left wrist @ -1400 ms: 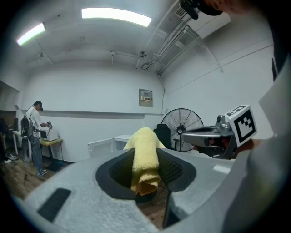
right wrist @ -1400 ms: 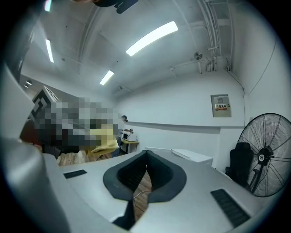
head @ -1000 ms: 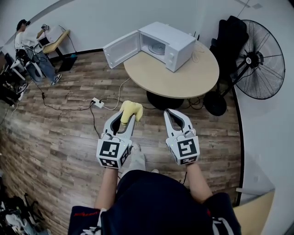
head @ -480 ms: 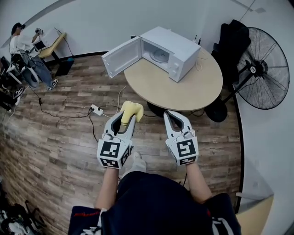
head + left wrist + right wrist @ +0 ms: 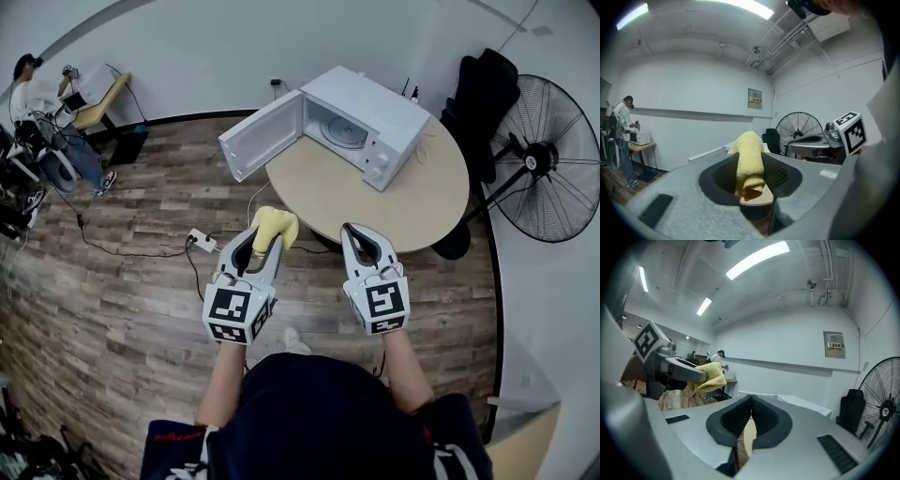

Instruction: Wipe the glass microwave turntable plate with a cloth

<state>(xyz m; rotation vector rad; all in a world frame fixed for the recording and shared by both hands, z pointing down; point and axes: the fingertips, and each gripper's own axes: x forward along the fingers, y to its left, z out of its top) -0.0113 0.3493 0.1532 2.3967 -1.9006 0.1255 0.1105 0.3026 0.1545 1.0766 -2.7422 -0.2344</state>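
Note:
A white microwave (image 5: pixel 367 110) stands on a round beige table (image 5: pixel 412 202) with its door (image 5: pixel 261 133) swung open to the left. The glass turntable plate (image 5: pixel 344 131) lies inside it. My left gripper (image 5: pixel 265 236) is shut on a folded yellow cloth (image 5: pixel 273 226), which sticks out past its tips (image 5: pixel 750 161). My right gripper (image 5: pixel 363 241) is shut with nothing between its jaws (image 5: pixel 749 413). Both are held level over the wooden floor, just short of the table's near edge. From the right gripper view the cloth (image 5: pixel 708 376) shows at the left.
A large black standing fan (image 5: pixel 548 161) is right of the table, with a dark garment (image 5: pixel 483 94) hung beside it. A power strip (image 5: pixel 200 242) and cables lie on the floor at the left. A person (image 5: pixel 37 103) stands at a desk far left.
The table and microwave have come nearer and shifted right in the head view as I walked toward them. Both grippers kept their pose, the cloth still in the left one.

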